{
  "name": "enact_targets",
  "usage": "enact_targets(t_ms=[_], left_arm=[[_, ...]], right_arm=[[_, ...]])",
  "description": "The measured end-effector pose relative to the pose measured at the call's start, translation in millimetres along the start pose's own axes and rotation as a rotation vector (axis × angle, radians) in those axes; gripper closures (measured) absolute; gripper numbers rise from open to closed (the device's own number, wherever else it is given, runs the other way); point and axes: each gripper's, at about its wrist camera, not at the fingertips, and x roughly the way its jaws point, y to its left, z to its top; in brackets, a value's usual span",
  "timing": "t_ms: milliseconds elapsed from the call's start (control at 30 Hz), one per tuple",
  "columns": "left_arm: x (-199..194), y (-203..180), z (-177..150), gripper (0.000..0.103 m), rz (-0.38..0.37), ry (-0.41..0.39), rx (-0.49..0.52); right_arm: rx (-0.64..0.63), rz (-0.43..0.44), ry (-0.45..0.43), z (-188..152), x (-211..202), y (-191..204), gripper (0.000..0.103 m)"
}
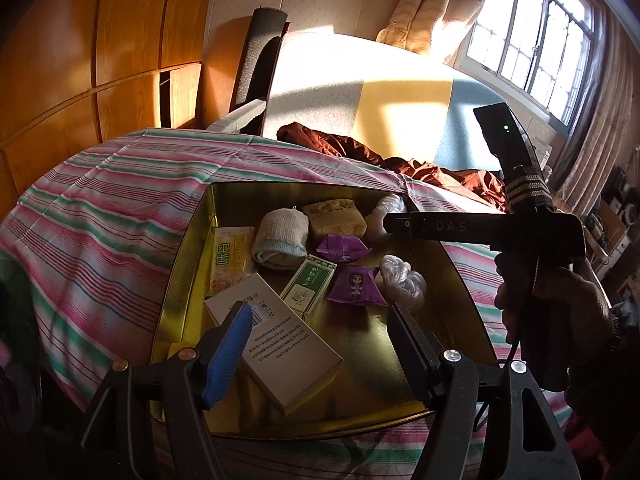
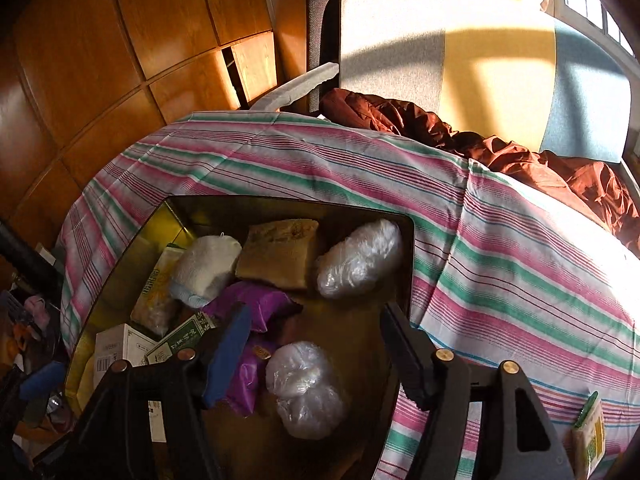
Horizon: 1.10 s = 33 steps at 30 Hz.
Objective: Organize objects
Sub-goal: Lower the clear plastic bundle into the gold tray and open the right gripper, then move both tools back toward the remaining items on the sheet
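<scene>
Most things already lie in the gold tin [image 1: 192,240] at centre frame; one packet [image 2: 590,432] remains on the bed [image 2: 500,248], lower right. Both the left gripper [image 1: 320,340] and right gripper [image 2: 316,344] hover with jaws released, grasping nothing.

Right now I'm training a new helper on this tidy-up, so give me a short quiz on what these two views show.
1. True or false: the gold tin sits on a striped cloth.
2. How many purple packets lie in the tin? A) one B) two C) four
3. Fill in: between the right gripper fingers lies a clear ____ bundle, not squeezed.

Key: 1 true. 2 B; the second one lies nearer the left gripper. 3 plastic; the fingers stand apart, and so do the left gripper's.
</scene>
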Motion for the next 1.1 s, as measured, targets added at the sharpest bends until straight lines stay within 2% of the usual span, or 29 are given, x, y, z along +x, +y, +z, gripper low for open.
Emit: enact_targets(t_ms=[633,933,1100], left_arm=[[1.9,-27.1,-3.5,0.029,0.006,0.012,0.080],[1.3,-52.1,1.6,0.027,-0.023,0.003,0.150],[4.3,-73.5,6.0,0.027,-0.055,0.003,0.199]], right_arm=[[0.095,-0.066,-0.072,-47.0,-72.3,-63.7,0.035],[0.158,-0.174,-0.087,-65.7,-109.5,-117.0,0.035],[0.245,-0.264,-0.105,-80.3,-136.9,-170.0,0.034]])
